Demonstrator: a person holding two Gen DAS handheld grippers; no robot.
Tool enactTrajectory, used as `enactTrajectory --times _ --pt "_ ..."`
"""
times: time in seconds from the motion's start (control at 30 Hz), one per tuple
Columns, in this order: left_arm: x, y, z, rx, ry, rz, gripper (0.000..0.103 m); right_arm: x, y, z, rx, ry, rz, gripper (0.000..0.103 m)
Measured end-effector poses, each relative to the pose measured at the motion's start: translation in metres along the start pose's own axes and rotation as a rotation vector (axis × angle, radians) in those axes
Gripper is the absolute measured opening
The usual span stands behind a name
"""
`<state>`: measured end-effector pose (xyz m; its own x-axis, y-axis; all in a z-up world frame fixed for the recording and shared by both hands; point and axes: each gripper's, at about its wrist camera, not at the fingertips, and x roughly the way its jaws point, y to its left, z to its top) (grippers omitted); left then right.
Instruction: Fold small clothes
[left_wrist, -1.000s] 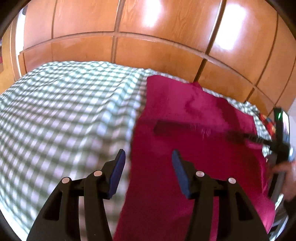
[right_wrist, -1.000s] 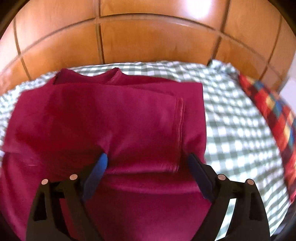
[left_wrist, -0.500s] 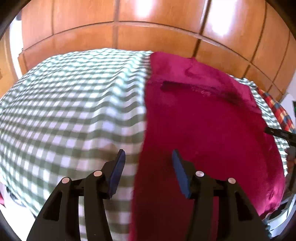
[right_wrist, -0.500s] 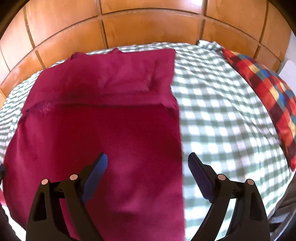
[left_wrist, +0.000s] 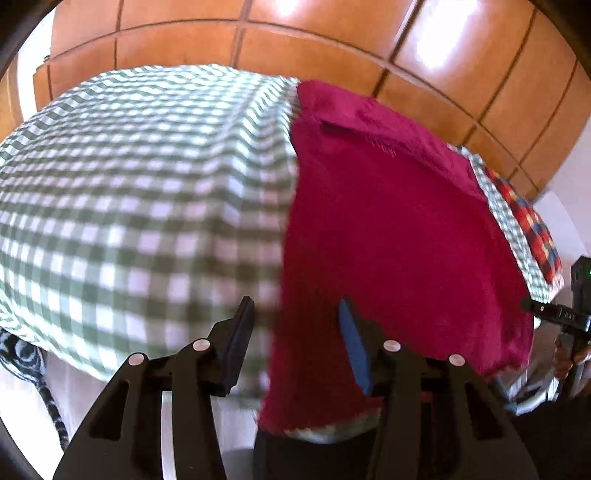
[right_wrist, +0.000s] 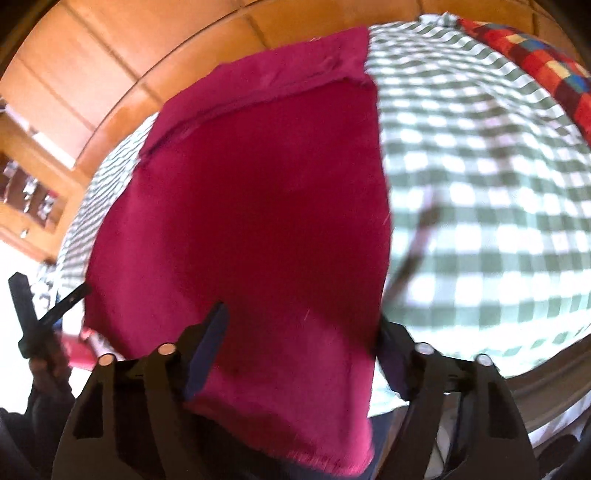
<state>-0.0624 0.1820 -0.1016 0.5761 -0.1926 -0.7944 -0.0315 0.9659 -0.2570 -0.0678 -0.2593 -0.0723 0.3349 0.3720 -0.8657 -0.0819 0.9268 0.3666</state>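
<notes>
A crimson garment (left_wrist: 399, 229) lies flat on a green-and-white checked bed cover (left_wrist: 140, 192), folded to a long strip whose near end hangs over the bed's front edge. My left gripper (left_wrist: 295, 332) is open and empty, straddling the garment's left edge near that hanging end. The garment also shows in the right wrist view (right_wrist: 258, 206). My right gripper (right_wrist: 299, 343) is open and empty, with the garment's near right part between its fingers. Each gripper shows at the edge of the other's view.
A red plaid pillow (right_wrist: 535, 62) lies at the bed's right side. Wooden wardrobe panels (left_wrist: 332, 40) stand behind the bed. A patterned cloth (left_wrist: 22, 354) hangs at the lower left of the left wrist view.
Both grippers have pulled back from over the garment toward the bed's front edge. More of the bed and the hanging hem now shows. Both stayed open.
</notes>
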Motion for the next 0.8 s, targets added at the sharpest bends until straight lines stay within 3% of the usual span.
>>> enactTrajectory --times 0.03,0.1,0.17,0.2,0.27,0.3,0.4,0.57,0.8 --pt "0.001 -0.001 -0.007 -0.006 0.021 0.000 0.045 0.002 0.002 -0.005 -0.005 0.035 0.028 0.055" --pt "0.003 -0.001 -0.017 -0.025 0.050 -0.016 0.026 0.007 0.006 -0.013 -0.034 0.076 0.032 0.046" --pt "0.000 -0.005 -0.023 -0.018 0.051 -0.014 0.009 0.014 0.014 -0.020 -0.075 0.094 0.004 0.030" --pt "-0.002 -0.008 -0.023 -0.005 0.050 -0.004 0.005 0.017 0.015 -0.019 -0.074 0.099 0.001 0.027" --pt "-0.010 -0.015 -0.021 0.018 0.035 -0.003 0.004 0.019 0.018 -0.019 -0.082 0.102 0.008 0.015" --pt "-0.014 -0.017 -0.019 0.024 0.027 -0.010 0.004 0.017 0.020 -0.018 -0.094 0.101 0.011 0.014" --pt "-0.032 -0.016 -0.008 0.007 -0.010 -0.041 0.004 0.007 0.028 -0.008 -0.135 0.092 0.042 0.013" --pt "-0.053 -0.008 0.018 -0.061 -0.098 -0.164 0.004 -0.021 0.046 0.015 -0.156 0.019 0.129 0.013" --pt "-0.042 -0.006 0.075 -0.095 -0.159 -0.255 0.004 -0.035 0.038 0.054 -0.073 -0.091 0.199 0.013"
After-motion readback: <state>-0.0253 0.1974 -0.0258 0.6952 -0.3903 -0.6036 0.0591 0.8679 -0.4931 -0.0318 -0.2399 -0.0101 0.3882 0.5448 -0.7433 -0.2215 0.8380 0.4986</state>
